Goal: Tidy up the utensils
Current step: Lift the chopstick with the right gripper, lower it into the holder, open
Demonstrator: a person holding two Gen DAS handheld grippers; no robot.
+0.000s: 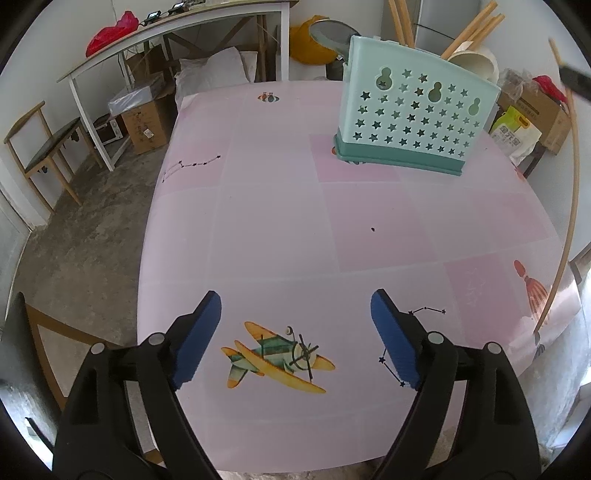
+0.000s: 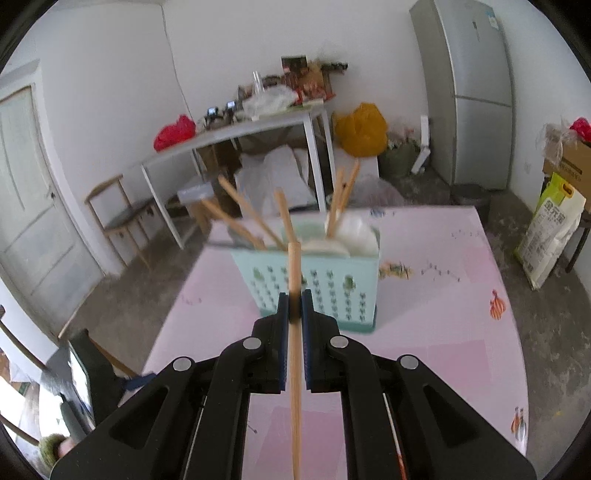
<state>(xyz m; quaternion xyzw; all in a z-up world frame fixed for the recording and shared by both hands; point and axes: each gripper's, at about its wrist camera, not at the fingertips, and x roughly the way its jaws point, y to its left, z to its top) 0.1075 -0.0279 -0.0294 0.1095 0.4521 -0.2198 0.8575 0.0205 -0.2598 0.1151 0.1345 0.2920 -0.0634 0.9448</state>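
Left wrist view: your left gripper [image 1: 295,332] stands wide open over the pink table [image 1: 277,221], with nothing between its blue pads [image 1: 199,339]. A printed plane [image 1: 277,356] on the cloth lies below the gap. The caddy [image 1: 413,110], a pale teal box with star cut-outs on a darker base, stands upright at 1 o'clock, well apart from this gripper. Wooden sticks [image 1: 472,33] and a white ladle [image 1: 476,61] rise from its top. At 3 o'clock, one long chopstick [image 1: 569,206] runs down the right edge of the view.

Right wrist view: your right gripper [image 2: 294,314] is clamped on that chopstick [image 2: 294,362], pads pressed to it on both sides. The stick stands nearly upright in the view. It passes through the grip and runs out of the bottom of the view at 6 o'clock. Its upper end shows above the pads, in front of the caddy [image 2: 332,284]. This gripper is above the table [image 2: 443,332], and the caddy lies at 12 o'clock just beyond the fingertips. The view is blurred, so whether the stick touches the caddy cannot be told. Other sticks [image 2: 240,218] lean to 11 o'clock from the caddy's left end, and two more rise beside the white ladle [image 2: 354,232] at its right end.
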